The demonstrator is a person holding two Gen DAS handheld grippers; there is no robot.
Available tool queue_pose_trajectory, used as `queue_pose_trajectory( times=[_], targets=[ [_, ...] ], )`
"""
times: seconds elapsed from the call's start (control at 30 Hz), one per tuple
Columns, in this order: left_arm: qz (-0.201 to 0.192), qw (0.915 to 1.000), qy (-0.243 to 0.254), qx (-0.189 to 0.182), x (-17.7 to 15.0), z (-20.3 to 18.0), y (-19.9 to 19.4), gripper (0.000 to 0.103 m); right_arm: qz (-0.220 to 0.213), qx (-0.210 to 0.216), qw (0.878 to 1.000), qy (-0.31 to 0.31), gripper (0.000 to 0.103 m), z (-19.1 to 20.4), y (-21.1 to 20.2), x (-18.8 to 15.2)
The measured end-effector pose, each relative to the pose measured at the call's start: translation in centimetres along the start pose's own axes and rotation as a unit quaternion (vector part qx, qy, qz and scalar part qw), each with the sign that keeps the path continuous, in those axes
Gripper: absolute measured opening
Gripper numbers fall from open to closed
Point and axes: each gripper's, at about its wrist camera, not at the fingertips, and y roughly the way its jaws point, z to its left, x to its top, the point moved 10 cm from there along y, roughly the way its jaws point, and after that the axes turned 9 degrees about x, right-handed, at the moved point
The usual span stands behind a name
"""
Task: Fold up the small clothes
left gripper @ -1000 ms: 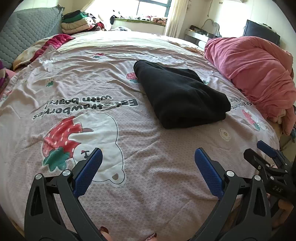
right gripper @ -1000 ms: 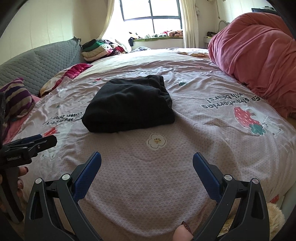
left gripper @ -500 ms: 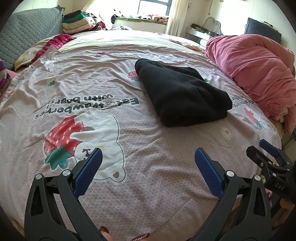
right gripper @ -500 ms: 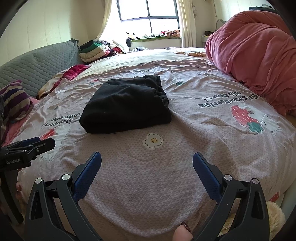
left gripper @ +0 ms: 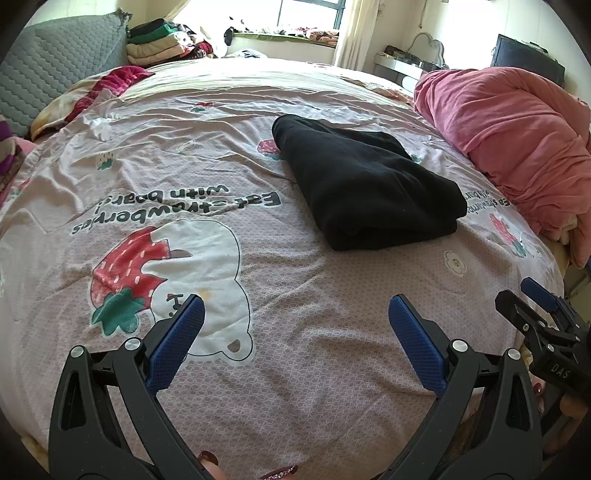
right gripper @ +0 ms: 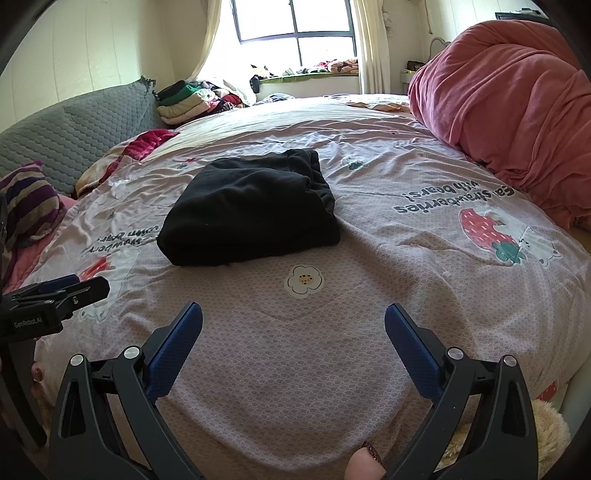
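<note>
**Folded black garment lying on the bed, both tongs released**

Far to the left, a grey quilted headboard (right gripper: 74, 129) is standing behind a striped pillow (right gripper: 29, 203), with a stack of folded clothes (right gripper: 188, 99) sitting past its end, near the window (right gripper: 295, 18).

Nearer the camera, the left gripper (left gripper: 295, 325) is hovering low over the near edge of the pink bedspread (left gripper: 295, 369) — its blue-padded jaws are spread wide, gripping nothing. A strawberry-and-bear print (left gripper: 166, 277) is lying just ahead of its left finger.

In the middle of the bed, the black garment (left gripper: 365, 184) is resting in a compact folded rectangle, flat on the bedspread, well apart from both tools. In the right wrist view it (right gripper: 251, 210) is sitting just beyond a small white flower print (right gripper: 304, 280).

The right gripper (right gripper: 293, 321) is hanging beside the left one at the bed's near edge, likewise opened wide and holding nothing; it (left gripper: 532, 306) is showing at the right margin of the left view.

Furthest right, a bunched pink quilt (right gripper: 517, 110) is piling up along the bed's side — not touching the garment.
</note>
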Motion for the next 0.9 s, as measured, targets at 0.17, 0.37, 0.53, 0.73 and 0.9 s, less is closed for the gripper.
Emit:
queue_pose_trajectory(
  times=[0.17, 0.37, 0.53, 0.73, 0.9],
  targets=[
    [0.004, 1.0, -0.001, 0.001, -0.08, 0.03, 0.09, 0.093, 0.0, -0.001, 1.0, 0.001, 0.098, -0.14, -0.04, -0.01],
    [0.007, 1.0, 0.0, 0.001, -0.2, 0.1, 0.2, 0.093, 0.0, -0.002, 1.0, 0.0, 0.098, -0.25, -0.05, -0.05],
    [0.007, 0.9999, 0.005, 0.006, -0.31, 0.09, 0.32, 0.093, 0.0, -0.003, 1.0, 0.0, 0.098, -0.27, -0.05, -0.03],
    [0.009, 0.9999, 0.005, 0.002, -0.33, -0.08, 0.3, 0.093, 0.001, -0.002, 1.0, 0.001, 0.098, -0.35, -0.04, -0.05],
    [0.01, 0.9999, 0.002, 0.003, -0.35, -0.11, 0.29, 0.093, 0.002, -0.004, 1.0, 0.002, 0.098, -0.57, 0.05, -0.16]
  ],
)
